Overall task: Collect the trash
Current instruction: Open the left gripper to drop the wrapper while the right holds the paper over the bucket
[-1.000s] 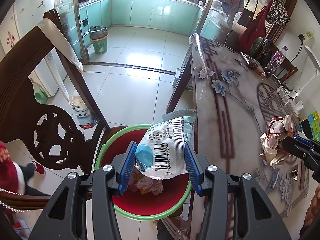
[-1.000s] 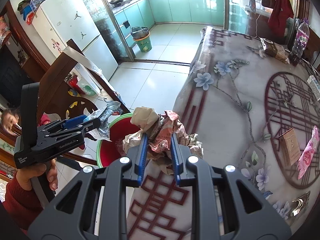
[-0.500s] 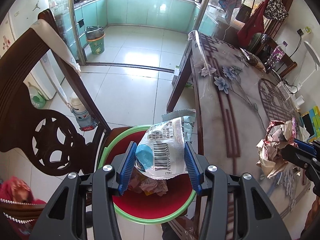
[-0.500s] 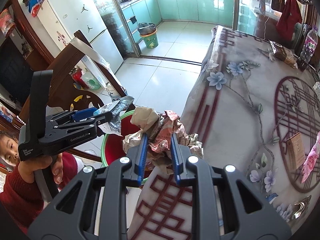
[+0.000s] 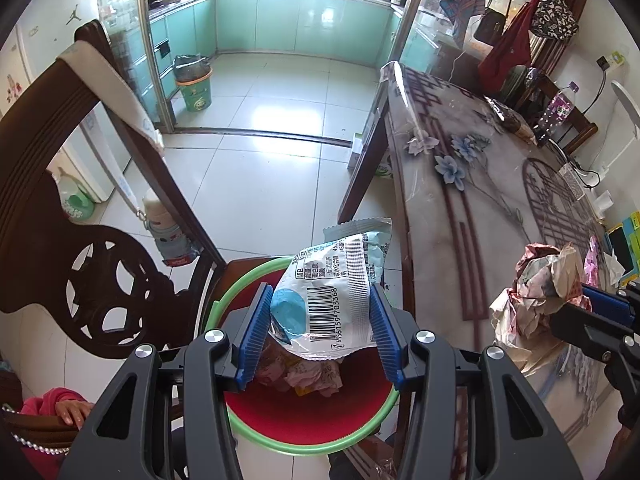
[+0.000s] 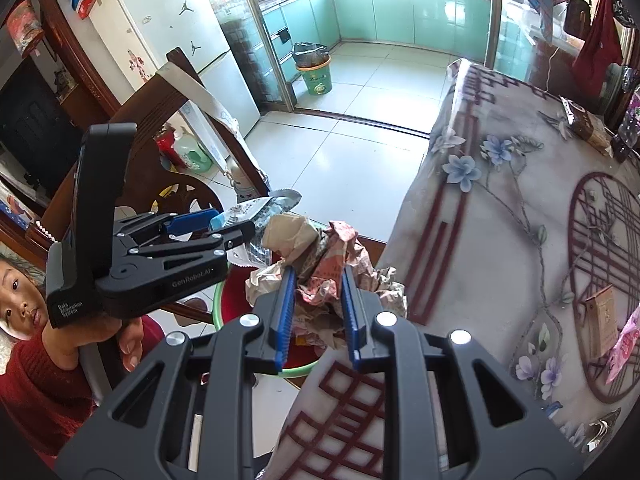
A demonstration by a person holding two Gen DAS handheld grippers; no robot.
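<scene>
The left tool (image 5: pixel 318 330) is clamped on a silvery snack wrapper (image 5: pixel 332 296) with a barcode, its blue pads pressing the wrapper's two sides. Directly beneath that tool sits the red basin (image 5: pixel 304 420) with a green rim, resting on a dark wooden chair (image 5: pixel 100 280); the wrapper hangs above the basin's opening, not yet let go. Below the wrapper, inside the basin, lie several crumpled scraps (image 5: pixel 308 372) — so some collecting looks already done.

The right tool (image 6: pixel 316 312) is closed on a wad of crumpled paper (image 6: pixel 328 268), brown and reddish, which bulges out ahead of its fingertips. In the right wrist view this wad hangs at the edge of the tabletop (image 6: pixel 500 240), with the basin's rim just below and to the left of the tool, and the left tool with its wrapper just beside it on the left.

By my reading, both loads are at the drop stage: the wrapper only needs releasing, while the paper wad seems to need a little more travel over the rim first. More remains after that — off to the right of the right tool, well apart from it, a small brown carton (image 6: pixel 600 320) and a pink wrapper (image 6: pixel 626 344) lie on the tabletop, and farther ahead a dark packet (image 6: pixel 584 124) near the far edge. Whether the carton and packet count as trash I cannot tell.
</scene>
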